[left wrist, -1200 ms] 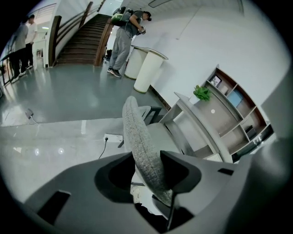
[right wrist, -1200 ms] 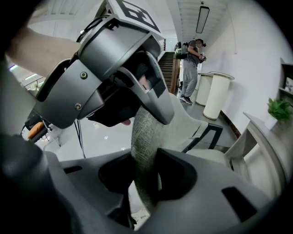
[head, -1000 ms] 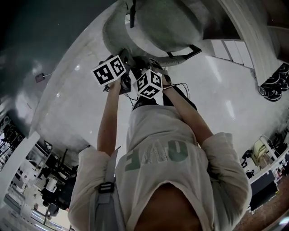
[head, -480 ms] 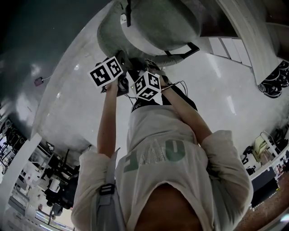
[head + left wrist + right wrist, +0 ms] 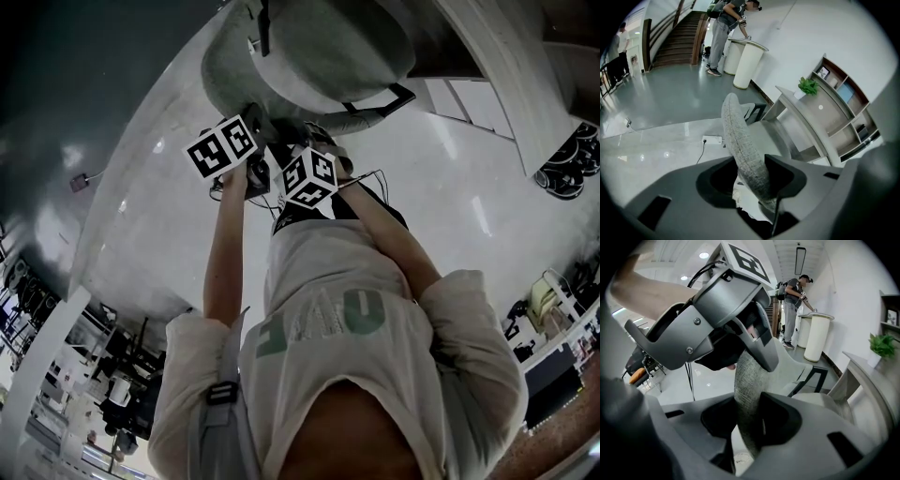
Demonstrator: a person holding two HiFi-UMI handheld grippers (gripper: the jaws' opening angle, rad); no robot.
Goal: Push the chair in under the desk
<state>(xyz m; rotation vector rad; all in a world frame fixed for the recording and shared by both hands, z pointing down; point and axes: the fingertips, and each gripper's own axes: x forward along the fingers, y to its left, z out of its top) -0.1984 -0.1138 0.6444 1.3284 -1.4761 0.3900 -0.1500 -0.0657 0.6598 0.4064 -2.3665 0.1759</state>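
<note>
- We have the left hand-held gripper clamped on the top edge of the backrest, and the right hand-held gripper clamped on the same padded edge just beside it.
- The chair stands on the floor ahead of us, near the curved tabletop. As far as we can judge, its seat is not yet under it.
- To push well, we keep both grips firm and press evenly. With the two holds this close together, the chair could easily swing to one side.
- We aim the seat squarely at the opening and push low and level, not downward, so the backrest does not tip.
- We watch the dark armrest frame, which could catch the tabletop's edge.
- Hidden from us: the chair's base and feet, so we cannot tell whether it rolls or drags.
- The space beneath the tabletop shows in no view, nor does the gap between seat and edge.
- In the head view the marker cubes cover the jaw tips, and our own torso fills the lower half.
</note>
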